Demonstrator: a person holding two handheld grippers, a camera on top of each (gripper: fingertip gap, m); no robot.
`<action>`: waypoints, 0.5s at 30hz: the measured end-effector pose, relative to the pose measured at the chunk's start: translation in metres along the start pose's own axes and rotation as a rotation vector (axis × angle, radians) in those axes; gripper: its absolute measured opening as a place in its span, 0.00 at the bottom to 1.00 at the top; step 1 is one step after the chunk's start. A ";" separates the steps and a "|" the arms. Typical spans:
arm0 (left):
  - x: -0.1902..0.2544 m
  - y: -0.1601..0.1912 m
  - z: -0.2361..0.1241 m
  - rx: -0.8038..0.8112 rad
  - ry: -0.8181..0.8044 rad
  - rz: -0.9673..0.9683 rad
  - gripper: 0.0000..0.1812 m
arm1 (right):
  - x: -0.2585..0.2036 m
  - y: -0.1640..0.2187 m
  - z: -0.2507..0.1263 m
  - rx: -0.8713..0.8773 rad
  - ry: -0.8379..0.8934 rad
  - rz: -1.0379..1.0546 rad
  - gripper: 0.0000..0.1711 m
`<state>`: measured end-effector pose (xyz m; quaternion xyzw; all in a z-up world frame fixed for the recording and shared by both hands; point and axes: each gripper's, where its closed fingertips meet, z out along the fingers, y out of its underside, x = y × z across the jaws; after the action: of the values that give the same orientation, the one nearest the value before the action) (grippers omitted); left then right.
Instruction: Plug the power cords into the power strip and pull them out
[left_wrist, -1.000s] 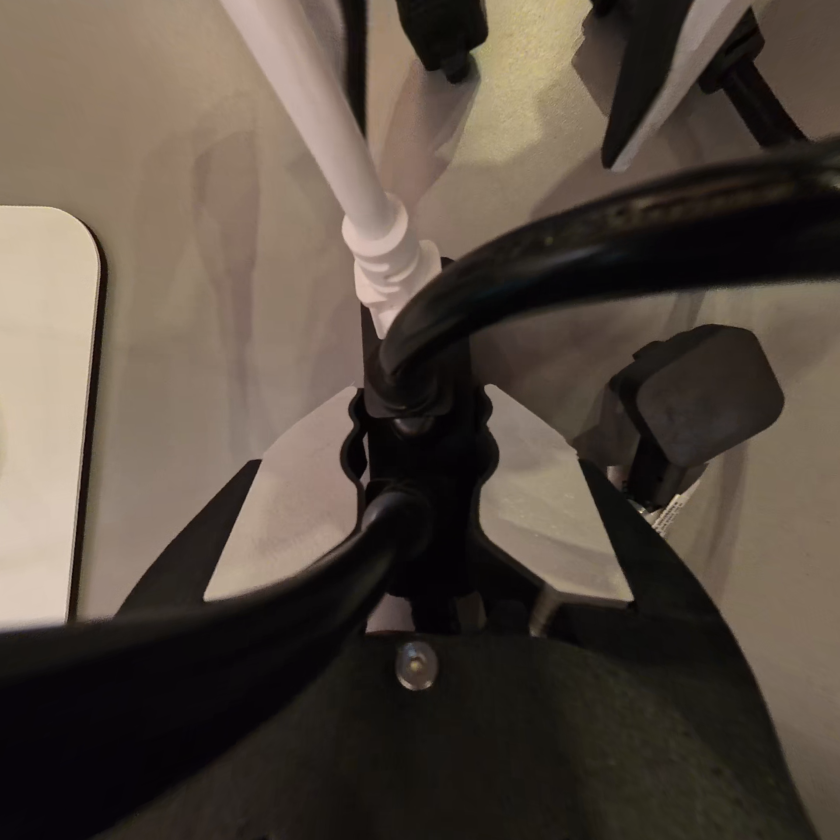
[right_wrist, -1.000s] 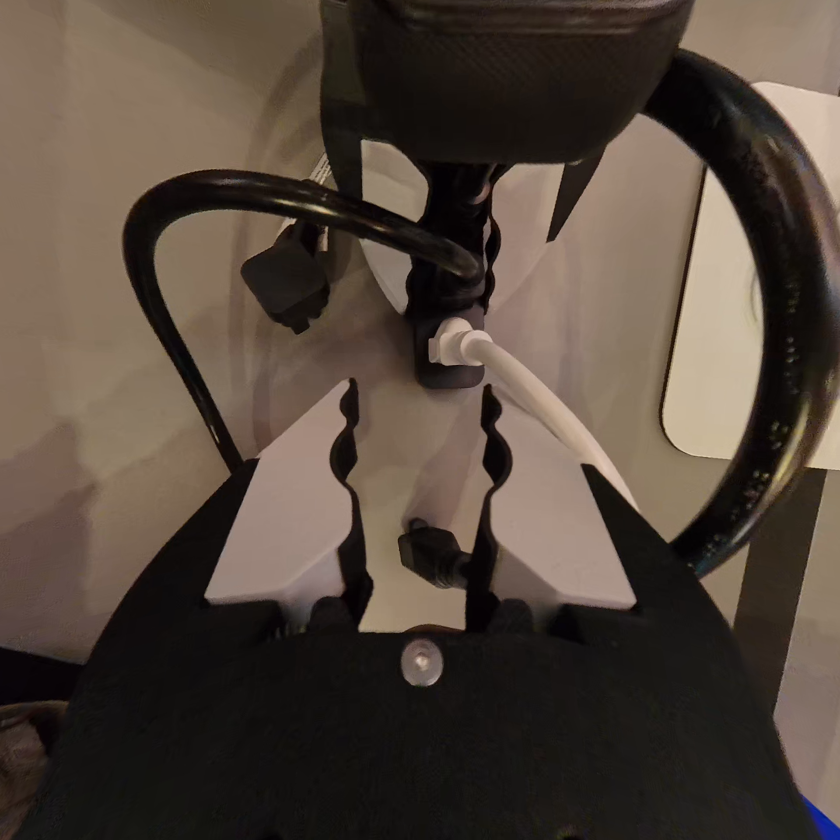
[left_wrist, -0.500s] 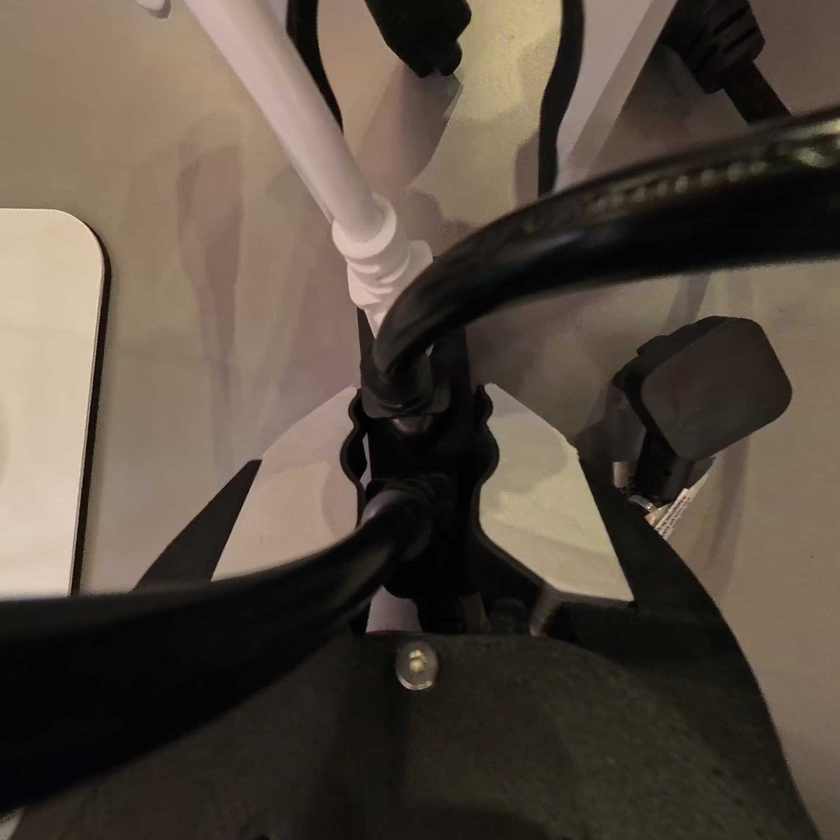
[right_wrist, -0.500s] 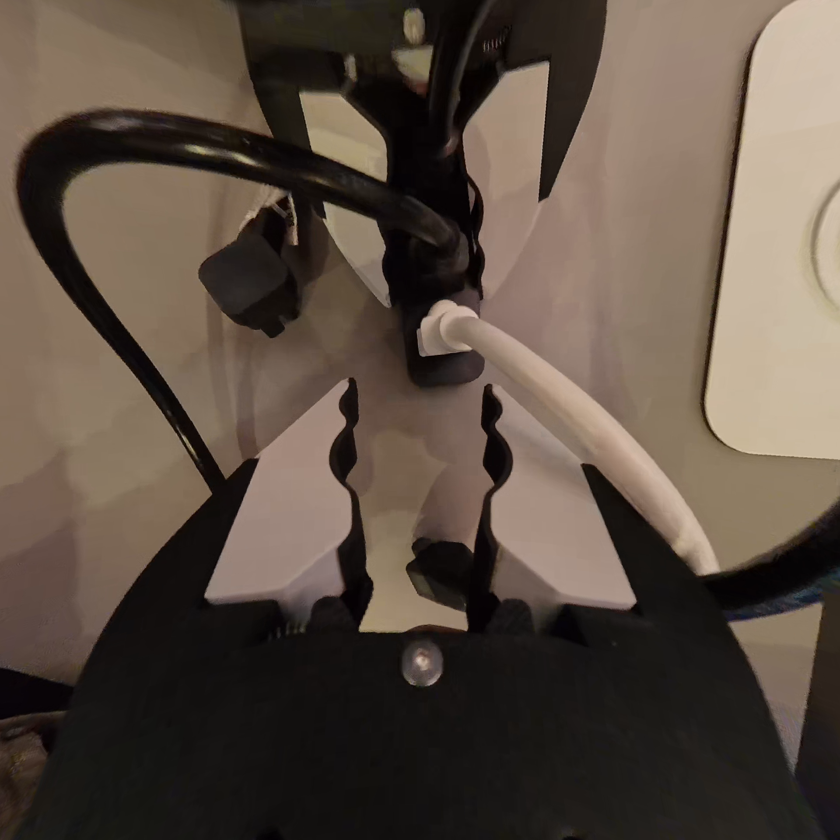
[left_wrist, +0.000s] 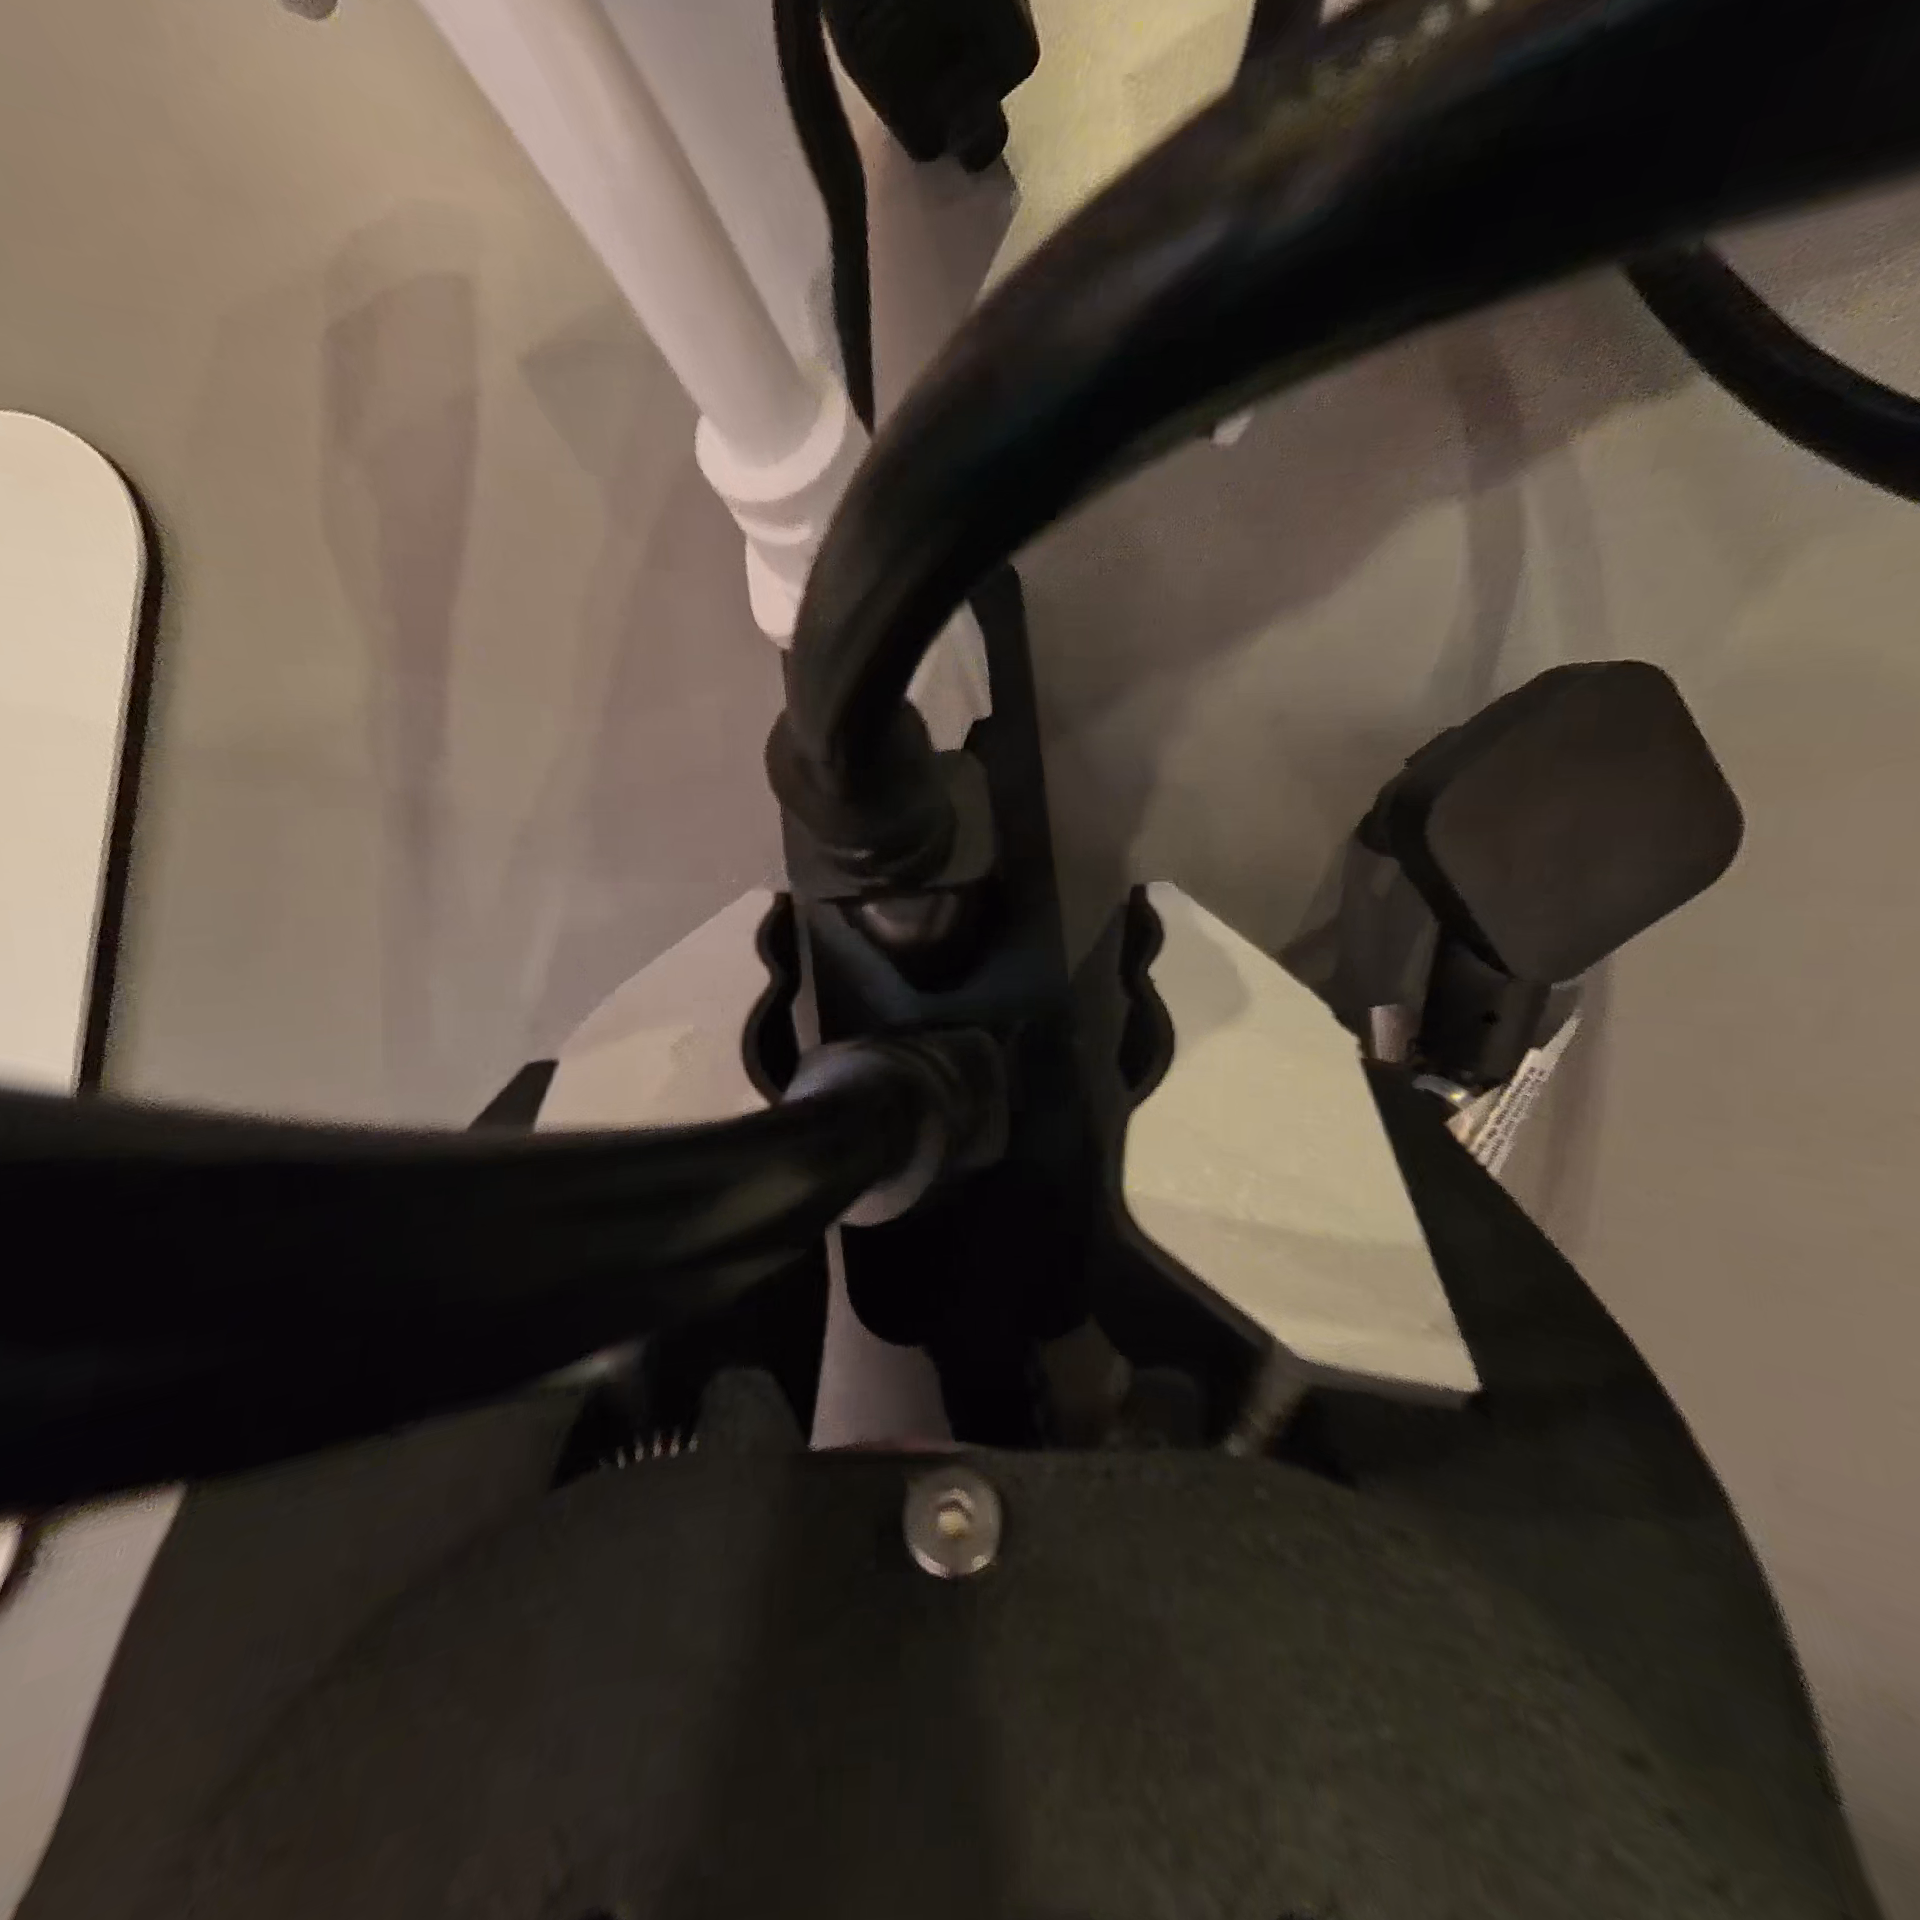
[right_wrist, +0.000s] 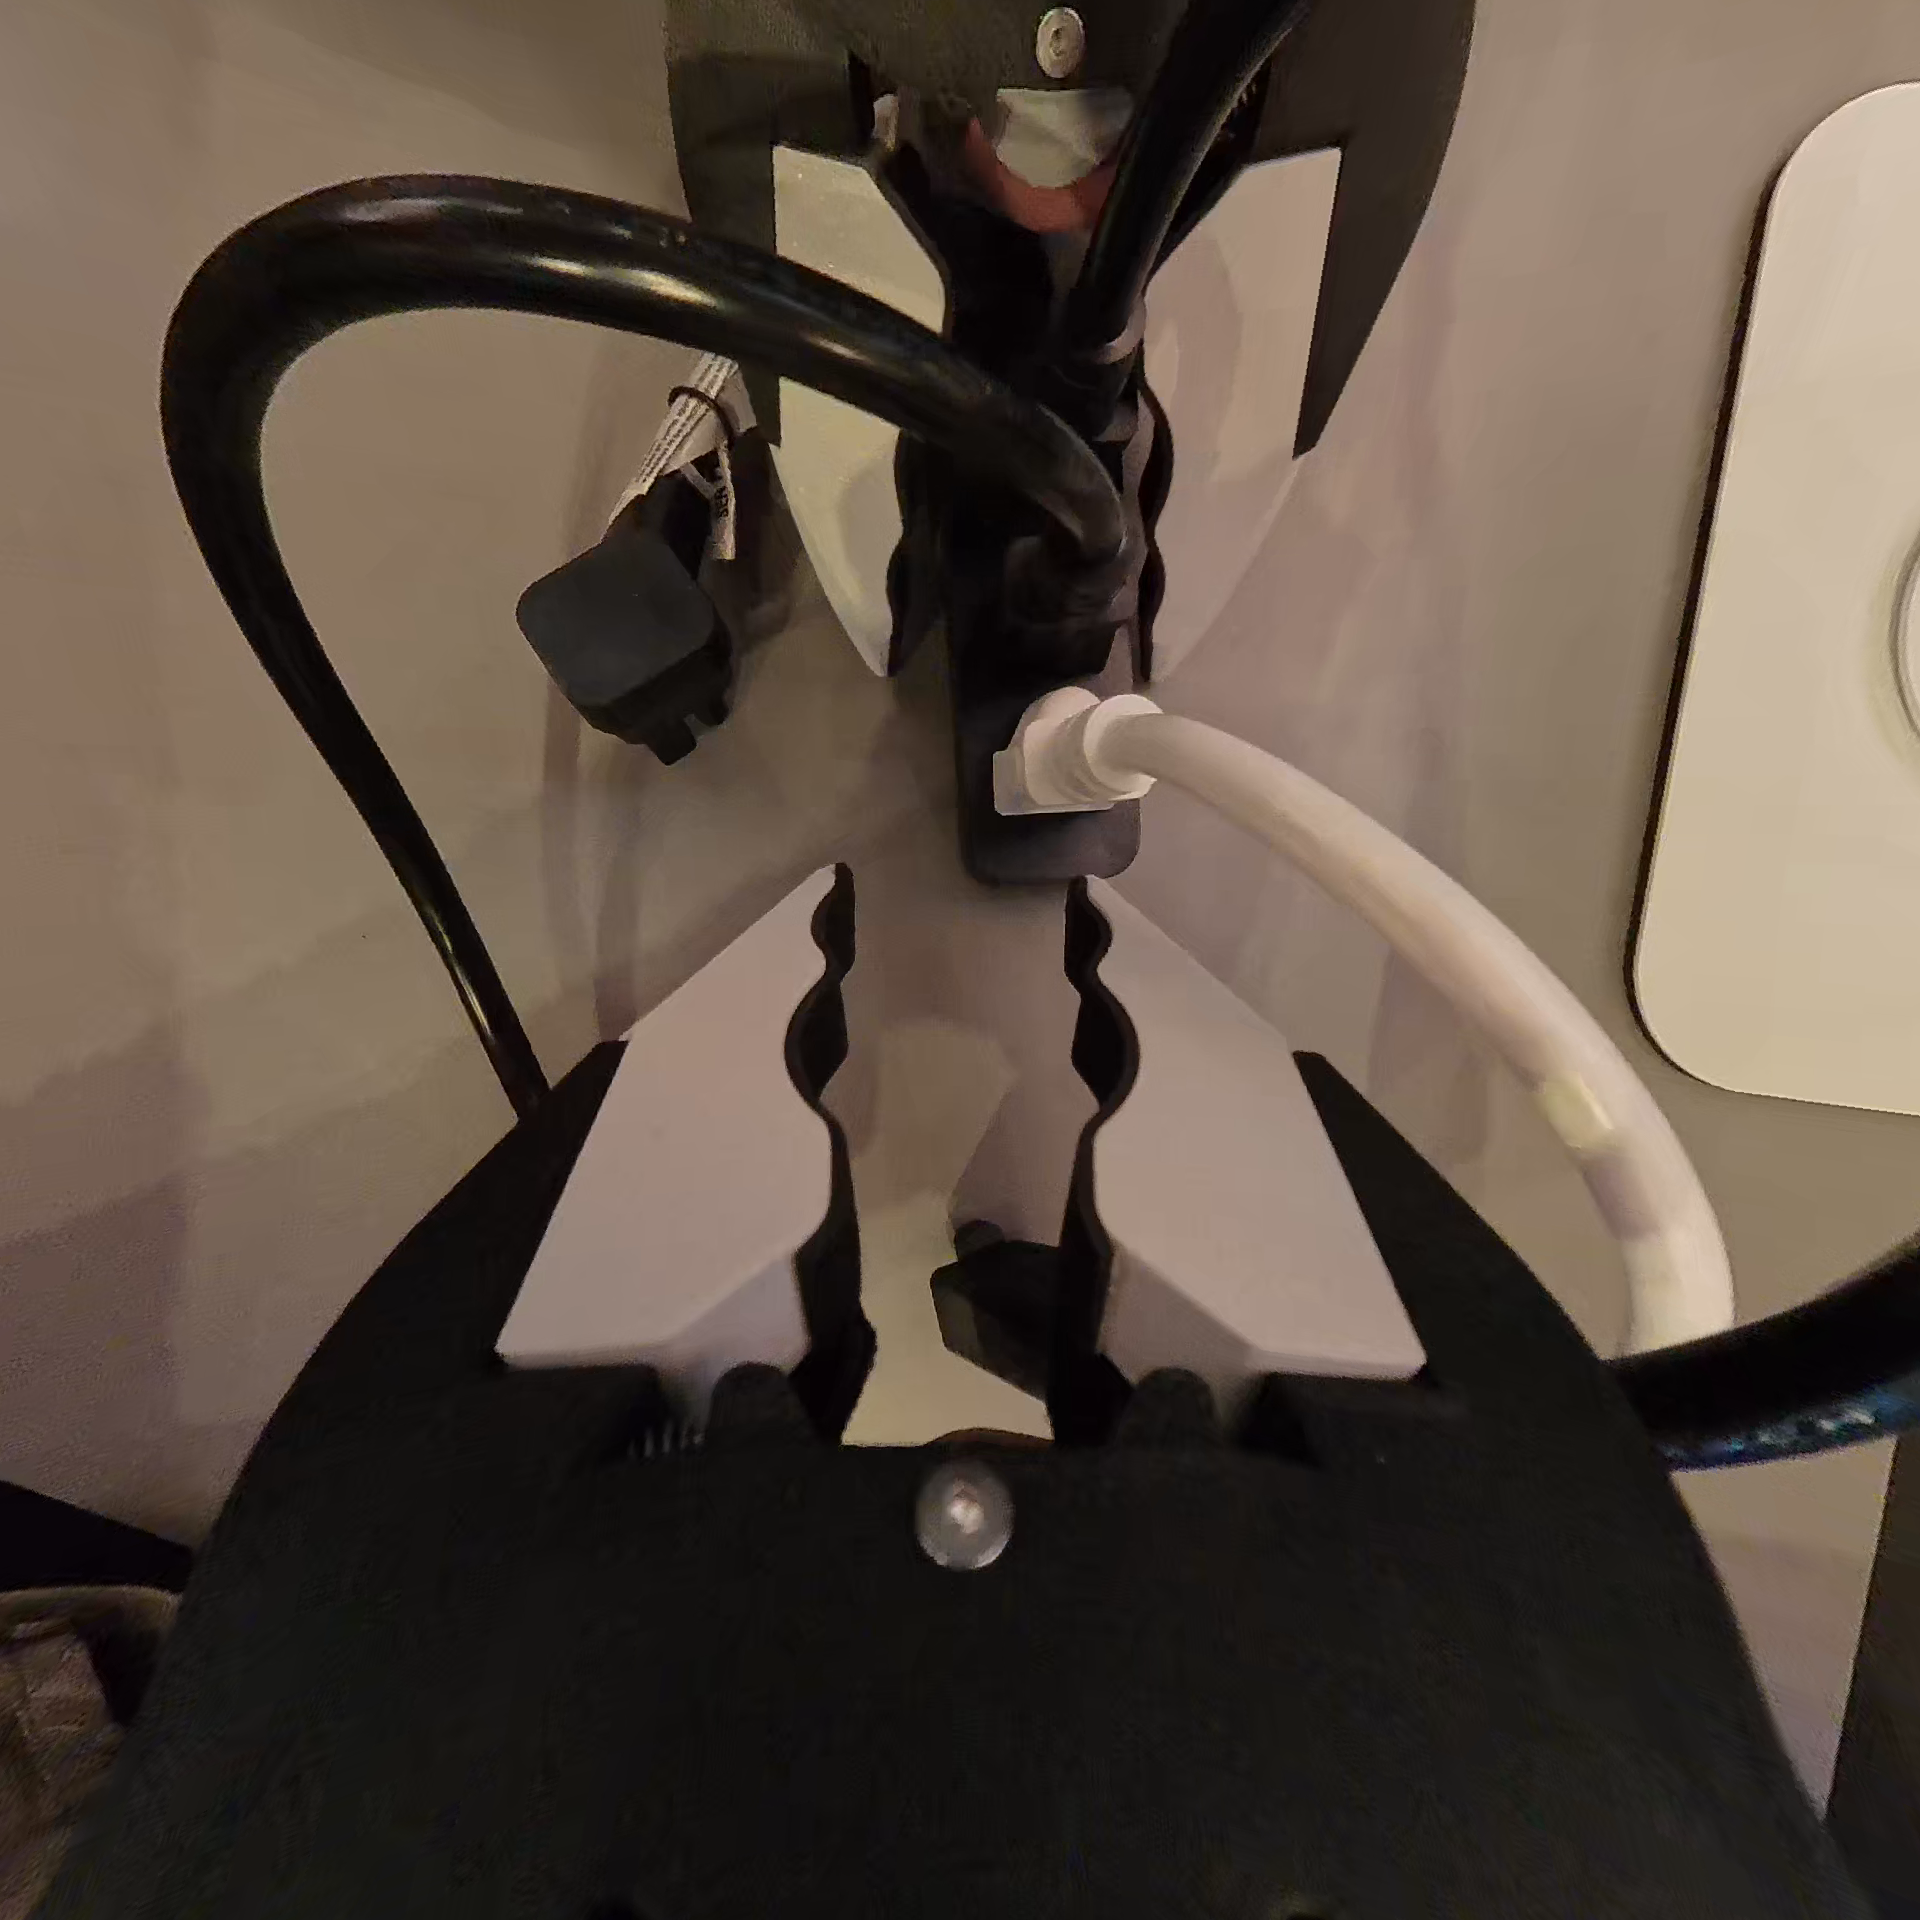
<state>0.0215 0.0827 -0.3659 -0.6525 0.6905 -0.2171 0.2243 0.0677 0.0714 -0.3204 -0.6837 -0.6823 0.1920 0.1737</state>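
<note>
A narrow black power strip (left_wrist: 1023, 831) lies on the pale table, and my left gripper (left_wrist: 956, 925) is shut on its sides. Two black cord plugs (left_wrist: 862, 800) and a white cord plug (left_wrist: 774, 468) sit in it. In the right wrist view the strip's end (right_wrist: 1049, 831) with the white plug (right_wrist: 1060, 758) lies just beyond my right gripper (right_wrist: 958, 888), which is open and empty. The left gripper (right_wrist: 1023, 644) faces it from the far side. A thick black cord (right_wrist: 520, 239) arches left from the strip.
A loose black plug (left_wrist: 1579, 821) lies beside the strip, also in the right wrist view (right_wrist: 623, 644). A small black connector (right_wrist: 987, 1320) lies under my right gripper. A white pad with a dark edge (right_wrist: 1818, 623) is at the right. The white cord (right_wrist: 1455, 935) curves right. The tips of one gripper are about 7 centimeters away from the tips of the other. From the left gripper's tips to the loose black plug (left_wrist: 1579, 821) is close to 6 centimeters. Look for it in the right wrist view (right_wrist: 608, 618) too.
My right gripper has moved closer to the strip's end, still open. The left gripper stays shut on the strip. The cords have shifted slightly.
</note>
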 end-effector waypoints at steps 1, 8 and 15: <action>0.000 0.000 0.000 -0.001 0.004 0.000 0.29 | -0.001 0.000 0.000 0.003 -0.003 -0.003 0.22; 0.000 0.000 -0.001 0.014 0.008 -0.002 0.27 | -0.004 -0.004 -0.006 0.017 -0.001 -0.023 0.22; 0.000 0.000 0.000 0.023 0.010 -0.002 0.27 | -0.008 -0.005 -0.012 0.025 -0.007 -0.043 0.21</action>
<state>0.0211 0.0827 -0.3656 -0.6496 0.6884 -0.2283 0.2282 0.0693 0.0636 -0.3074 -0.6658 -0.6951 0.1993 0.1841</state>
